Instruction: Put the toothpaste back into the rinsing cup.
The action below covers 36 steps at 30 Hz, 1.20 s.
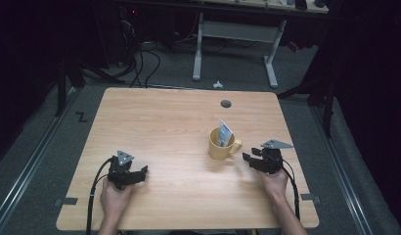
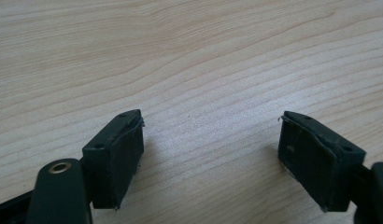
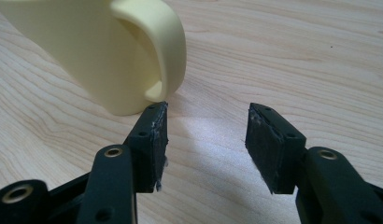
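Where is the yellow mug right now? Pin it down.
In the high view the yellow mug stands right of the table's middle, a packet sticking out of it, its handle turned toward the open right gripper just beside it.

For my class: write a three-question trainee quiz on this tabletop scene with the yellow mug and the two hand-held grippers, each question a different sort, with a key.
1. True or false: the right gripper holds the yellow mug.
2. What stands inside the mug? A spoon; B paper packet; C pencil.
3. Fill in: the mug's handle points toward the ____ gripper.

Key: 1 false, its jaws are open beside the handle. 2 B, a packet. 3 right. The left gripper is open over bare table.
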Tool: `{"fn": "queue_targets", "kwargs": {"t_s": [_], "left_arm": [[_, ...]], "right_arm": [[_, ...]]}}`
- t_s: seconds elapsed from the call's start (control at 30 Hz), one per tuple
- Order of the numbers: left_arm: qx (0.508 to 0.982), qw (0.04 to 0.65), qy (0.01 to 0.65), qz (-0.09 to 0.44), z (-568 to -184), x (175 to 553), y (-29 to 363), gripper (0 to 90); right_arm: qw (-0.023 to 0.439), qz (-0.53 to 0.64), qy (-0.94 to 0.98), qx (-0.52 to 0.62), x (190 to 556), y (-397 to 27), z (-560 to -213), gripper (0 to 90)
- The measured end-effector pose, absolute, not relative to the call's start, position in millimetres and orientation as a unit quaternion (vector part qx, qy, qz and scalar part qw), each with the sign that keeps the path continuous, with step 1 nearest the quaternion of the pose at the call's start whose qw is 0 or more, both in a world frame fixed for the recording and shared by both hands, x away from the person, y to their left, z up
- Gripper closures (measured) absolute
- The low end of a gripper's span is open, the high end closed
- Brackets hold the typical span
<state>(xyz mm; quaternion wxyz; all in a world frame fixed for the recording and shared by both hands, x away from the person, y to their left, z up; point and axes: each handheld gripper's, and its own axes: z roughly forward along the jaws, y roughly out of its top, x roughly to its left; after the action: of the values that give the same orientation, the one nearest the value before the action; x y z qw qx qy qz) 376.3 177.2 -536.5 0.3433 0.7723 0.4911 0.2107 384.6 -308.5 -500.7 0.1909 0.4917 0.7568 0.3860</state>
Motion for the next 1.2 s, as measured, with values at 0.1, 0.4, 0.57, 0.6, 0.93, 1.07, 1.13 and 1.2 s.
{"fn": "queue_targets", "kwargs": {"t_s": [0.1,0.4,0.57,0.6,0.93,1.07,1.13,1.2], "left_arm": [[0.772,0.343,0.491,0.211,-537,376,177,22.7],[0.772,0.343,0.491,0.211,-537,376,177,22.7],[0.772,0.343,0.491,0.211,-537,376,177,22.7],[0.772,0.343,0.491,0.211,-537,376,177,22.7],[0.772,0.343,0.491,0.211,-537,376,177,22.7],[0.772,0.343,0.491,0.211,-537,376,177,22.7],[0.772,0.343,0.491,0.211,-537,376,177,22.7],[0.772,0.343,0.491,0.211,-537,376,177,22.7]], "right_arm": [[0.192,0.383,0.759,0.491,386,-308,-503,48.9],[0.190,0.374,0.760,0.497,391,-305,-511,48.9],[0.190,0.372,0.759,0.499,392,-303,-513,48.8],[0.190,0.371,0.759,0.500,392,-303,-514,48.9],[0.188,0.360,0.763,0.504,395,-302,-520,48.8],[0.188,0.356,0.763,0.505,397,-302,-523,48.8],[0.187,0.354,0.763,0.508,398,-302,-525,48.8],[0.190,0.354,0.762,0.508,398,-302,-527,48.9]]}}
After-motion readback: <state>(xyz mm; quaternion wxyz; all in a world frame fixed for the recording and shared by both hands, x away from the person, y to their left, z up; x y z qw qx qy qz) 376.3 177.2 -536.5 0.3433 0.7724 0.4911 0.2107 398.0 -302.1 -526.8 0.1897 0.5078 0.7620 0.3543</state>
